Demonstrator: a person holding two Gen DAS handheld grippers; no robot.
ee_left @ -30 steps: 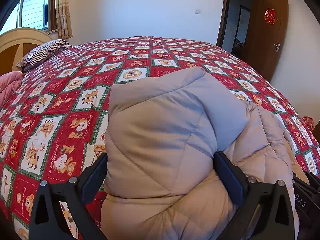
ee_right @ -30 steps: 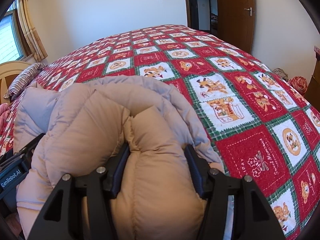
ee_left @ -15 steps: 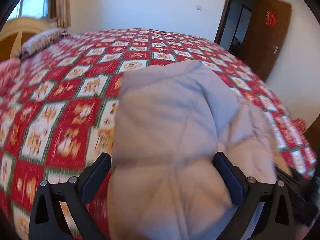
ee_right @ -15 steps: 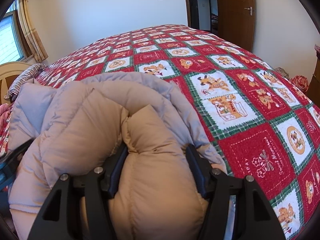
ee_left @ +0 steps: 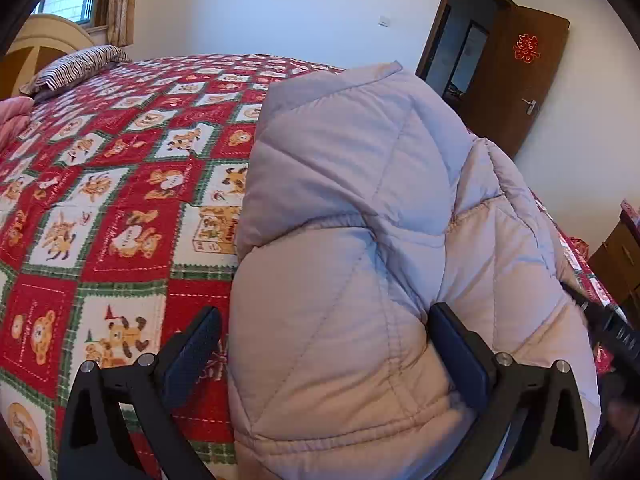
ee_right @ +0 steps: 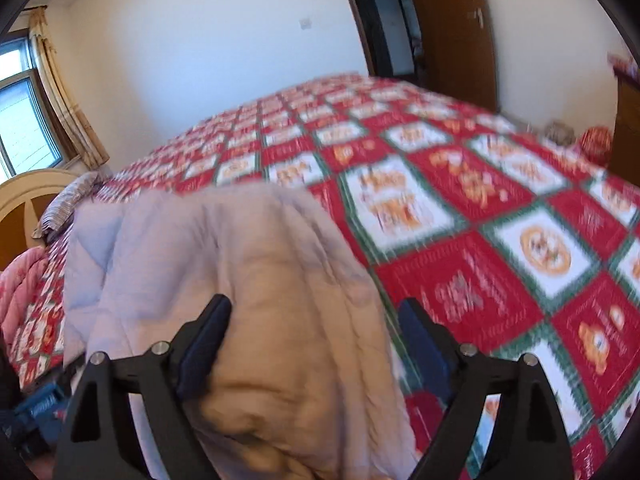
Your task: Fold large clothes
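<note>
A puffy beige-grey quilted jacket (ee_left: 360, 200) lies bunched at the near edge of a bed covered by a red, white and green bear-print quilt (ee_left: 100, 200). My left gripper (ee_left: 326, 352) straddles the jacket's near fold with its jaws wide. The right pad (ee_left: 460, 352) touches the cloth, while a strip of quilt shows beside the left pad (ee_left: 192, 352). In the blurred right wrist view, my right gripper (ee_right: 314, 340) has its jaws opening around the jacket (ee_right: 240, 260). The fold still sits between them, and the right pad (ee_right: 420, 344) stands off it.
A striped pillow (ee_left: 76, 68), pink bedding (ee_left: 12, 120) and a curved headboard (ee_left: 44, 40) are at the far left. A brown door (ee_left: 516, 80) stands open at the back right. A wooden cabinet (ee_left: 616, 256) stands beside the bed's right edge.
The right jaws have spread apart and let go of the fold they pinched, and that view has swung. The left gripper has moved in along the jacket, its jaws equally wide.
</note>
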